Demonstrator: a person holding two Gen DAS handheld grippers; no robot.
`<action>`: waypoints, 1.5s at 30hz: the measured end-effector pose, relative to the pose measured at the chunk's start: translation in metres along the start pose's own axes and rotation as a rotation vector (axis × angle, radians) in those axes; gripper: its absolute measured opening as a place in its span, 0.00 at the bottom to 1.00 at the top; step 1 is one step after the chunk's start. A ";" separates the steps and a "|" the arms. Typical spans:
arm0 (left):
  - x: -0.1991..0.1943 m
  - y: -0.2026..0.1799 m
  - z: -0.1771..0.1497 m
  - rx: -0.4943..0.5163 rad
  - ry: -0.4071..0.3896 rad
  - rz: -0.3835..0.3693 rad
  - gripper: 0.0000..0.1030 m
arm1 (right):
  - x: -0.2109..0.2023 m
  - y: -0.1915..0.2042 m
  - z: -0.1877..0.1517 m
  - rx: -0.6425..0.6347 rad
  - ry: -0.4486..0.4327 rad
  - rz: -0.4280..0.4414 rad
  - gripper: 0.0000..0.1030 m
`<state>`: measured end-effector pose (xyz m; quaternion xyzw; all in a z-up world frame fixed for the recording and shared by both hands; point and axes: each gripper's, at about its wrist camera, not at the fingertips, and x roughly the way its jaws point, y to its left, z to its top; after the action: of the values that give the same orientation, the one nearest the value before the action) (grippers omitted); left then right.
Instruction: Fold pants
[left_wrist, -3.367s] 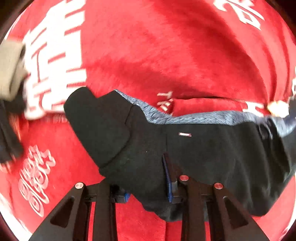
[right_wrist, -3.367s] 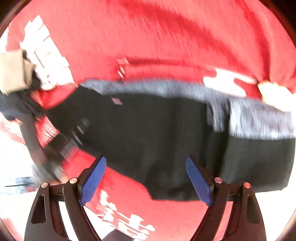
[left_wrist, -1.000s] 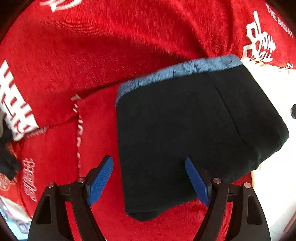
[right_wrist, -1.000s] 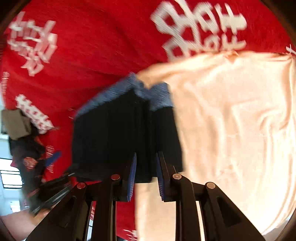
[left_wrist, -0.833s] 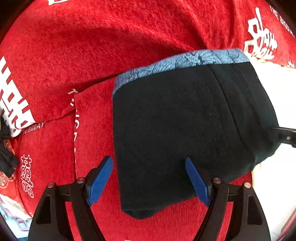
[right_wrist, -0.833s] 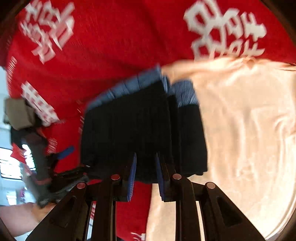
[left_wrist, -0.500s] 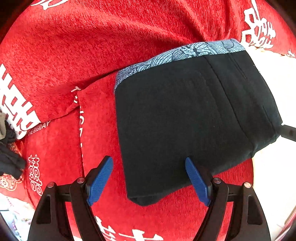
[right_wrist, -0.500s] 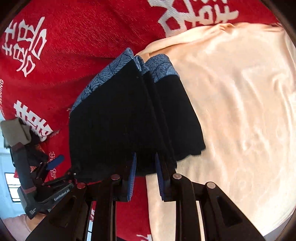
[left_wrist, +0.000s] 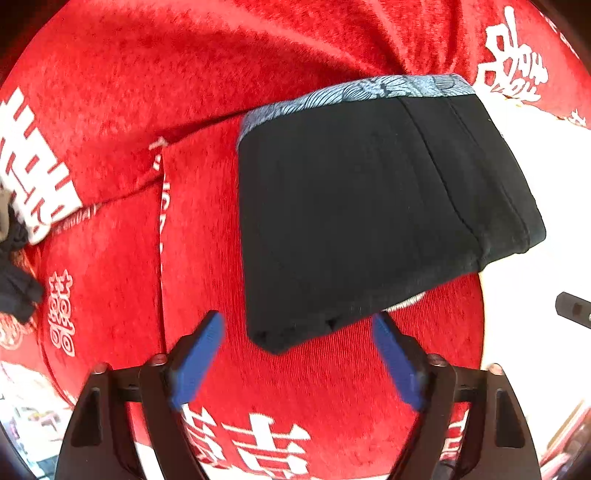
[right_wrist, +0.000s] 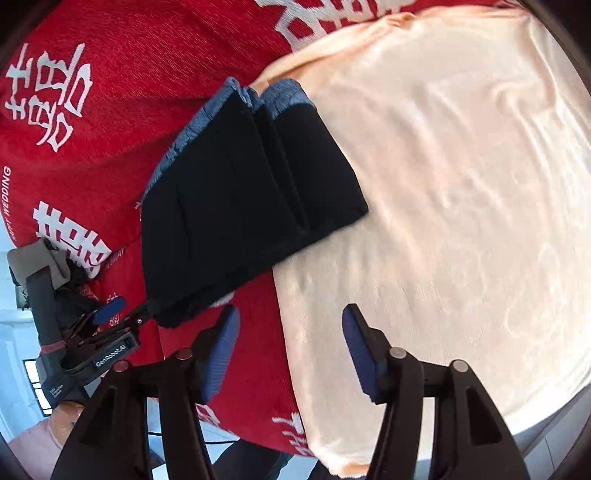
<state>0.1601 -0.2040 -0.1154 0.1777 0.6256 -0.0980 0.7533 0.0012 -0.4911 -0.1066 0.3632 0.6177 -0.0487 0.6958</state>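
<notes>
Pants, black with a blue-grey patterned waistband, lie folded into a compact block at the frame's centre, partly on a red cloth with white characters and partly on a pale peach cloth at right. Below them the left gripper spreads wide, holding nothing. The right gripper also gapes wide, empty, at lower centre.

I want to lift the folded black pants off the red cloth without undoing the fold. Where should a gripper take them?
Probably at the thick stacked corner of the black pants nearest the left gripper, coming in low from that near side. The layers bunch together there, so one pinch could catch them all; the patterned waistband lies at the far edge.
</notes>
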 end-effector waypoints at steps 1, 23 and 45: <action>-0.002 0.002 -0.002 -0.018 0.001 0.000 1.00 | 0.000 0.000 -0.002 0.001 0.009 0.003 0.61; 0.021 0.052 -0.014 -0.129 0.083 -0.043 1.00 | 0.035 0.069 -0.030 -0.138 0.123 -0.152 0.79; 0.030 0.054 -0.009 -0.127 0.094 -0.020 1.00 | 0.031 0.069 -0.017 -0.147 0.121 -0.172 0.79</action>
<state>0.1783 -0.1486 -0.1380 0.1276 0.6669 -0.0574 0.7319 0.0304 -0.4194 -0.1034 0.2591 0.6895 -0.0405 0.6752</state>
